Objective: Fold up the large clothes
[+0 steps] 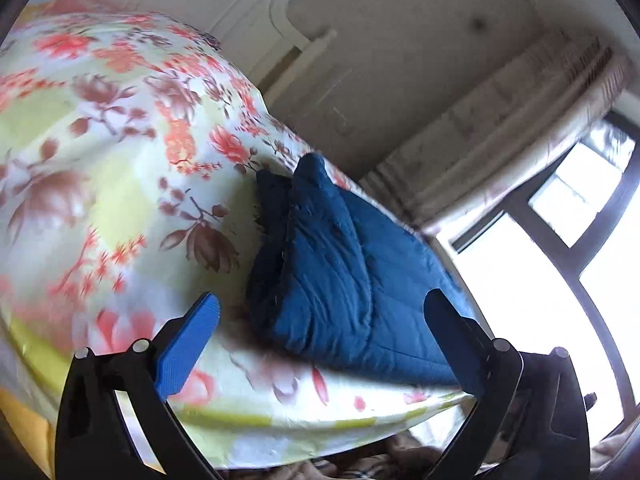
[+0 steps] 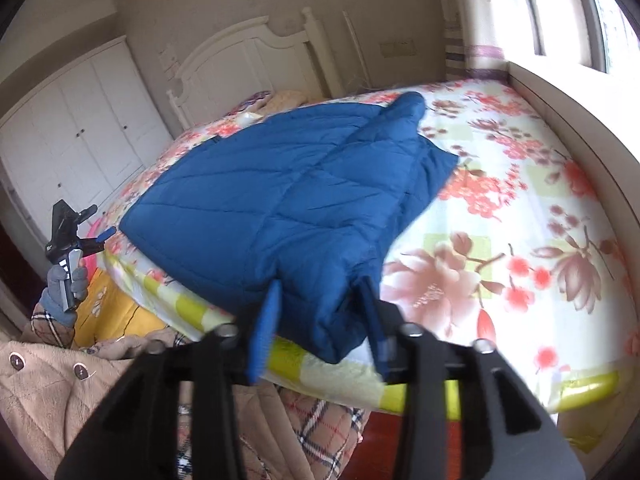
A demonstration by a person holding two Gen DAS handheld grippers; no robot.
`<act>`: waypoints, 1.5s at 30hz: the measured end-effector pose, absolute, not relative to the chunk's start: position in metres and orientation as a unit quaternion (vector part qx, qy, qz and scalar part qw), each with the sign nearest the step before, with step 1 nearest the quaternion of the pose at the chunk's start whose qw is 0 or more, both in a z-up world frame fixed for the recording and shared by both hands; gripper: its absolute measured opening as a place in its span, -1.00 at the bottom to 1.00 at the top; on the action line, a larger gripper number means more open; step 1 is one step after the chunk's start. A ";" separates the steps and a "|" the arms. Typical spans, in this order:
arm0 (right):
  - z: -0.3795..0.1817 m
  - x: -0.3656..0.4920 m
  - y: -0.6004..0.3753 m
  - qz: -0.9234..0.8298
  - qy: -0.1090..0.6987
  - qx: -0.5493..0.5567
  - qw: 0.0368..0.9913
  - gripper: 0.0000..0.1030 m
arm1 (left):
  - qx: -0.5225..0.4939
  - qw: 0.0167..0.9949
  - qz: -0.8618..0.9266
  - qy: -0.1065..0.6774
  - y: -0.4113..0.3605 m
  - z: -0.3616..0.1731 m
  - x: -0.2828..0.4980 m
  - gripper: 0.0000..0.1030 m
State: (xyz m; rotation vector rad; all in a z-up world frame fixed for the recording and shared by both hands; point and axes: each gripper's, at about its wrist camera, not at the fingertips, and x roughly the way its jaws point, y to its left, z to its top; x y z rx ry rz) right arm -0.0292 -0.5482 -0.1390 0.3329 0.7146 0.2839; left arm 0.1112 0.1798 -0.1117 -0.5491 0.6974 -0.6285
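A blue quilted jacket (image 2: 280,196) lies spread on the floral bedsheet (image 2: 500,208), its near corner hanging over the bed's front edge. My right gripper (image 2: 320,320) is open, its blue pads on either side of that corner, not pinching it. My left gripper (image 1: 320,320) is open and empty, above the bed's edge; the jacket (image 1: 340,280) shows between its fingers, farther away. The left gripper also shows in the right wrist view (image 2: 86,236), held in a gloved hand off the bed's left corner.
A white headboard (image 2: 248,56) and white wardrobe (image 2: 76,128) stand behind the bed. A window ledge (image 2: 580,120) runs along the right side. A beige coat (image 2: 60,392) and plaid cloth (image 2: 320,420) lie below the bed's front edge.
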 end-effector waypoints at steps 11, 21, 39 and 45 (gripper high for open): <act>-0.140 -0.025 -0.540 0.120 0.346 0.153 0.918 -0.55 | -0.198 0.863 -0.297 0.357 0.128 -0.132 0.115 -0.31; -0.145 -0.024 -0.550 0.120 0.357 0.155 0.913 -0.47 | -0.177 0.868 -0.284 0.367 0.133 -0.130 0.057 -0.18; -0.017 0.149 -0.436 0.079 0.284 0.036 0.955 0.06 | -0.021 0.899 -0.192 0.392 -0.054 -0.022 0.207 0.91; -0.059 0.249 -0.359 0.126 0.377 -0.086 0.914 0.00 | 0.051 0.878 -0.140 0.455 -0.107 -0.069 0.274 0.91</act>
